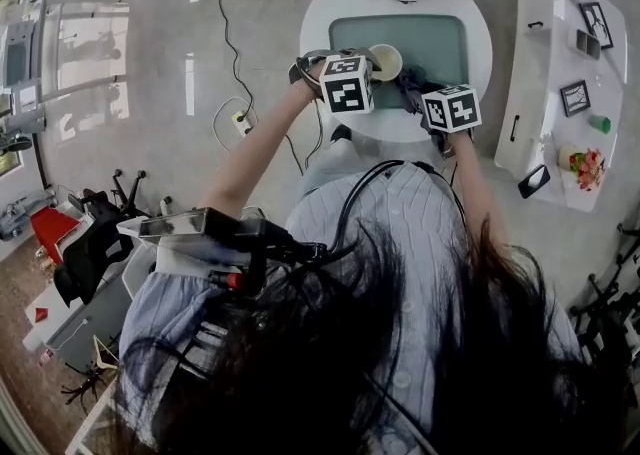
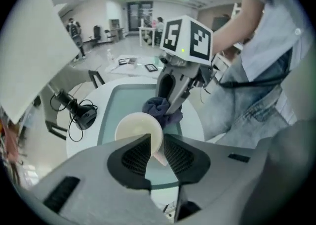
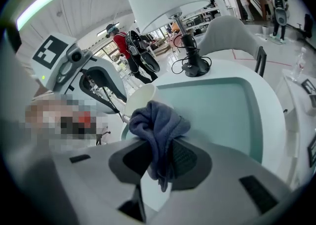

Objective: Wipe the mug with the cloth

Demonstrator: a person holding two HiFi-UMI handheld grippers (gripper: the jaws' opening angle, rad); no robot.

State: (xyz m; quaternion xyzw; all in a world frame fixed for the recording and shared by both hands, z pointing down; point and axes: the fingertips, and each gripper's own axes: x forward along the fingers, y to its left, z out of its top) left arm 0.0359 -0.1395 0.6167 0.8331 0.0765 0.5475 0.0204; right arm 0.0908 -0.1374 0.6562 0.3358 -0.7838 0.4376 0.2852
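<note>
Jaws of the left gripper are pinching the rim wall of the smooth cream mug, likely slippery and breakable, over the round white table, while the right gripper is squeezing the limp dark-blue cloth beside it

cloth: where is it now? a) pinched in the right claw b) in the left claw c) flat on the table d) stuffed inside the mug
a: the right gripper view shows the cloth pinched in the right claw, with the mug behind it.
</note>
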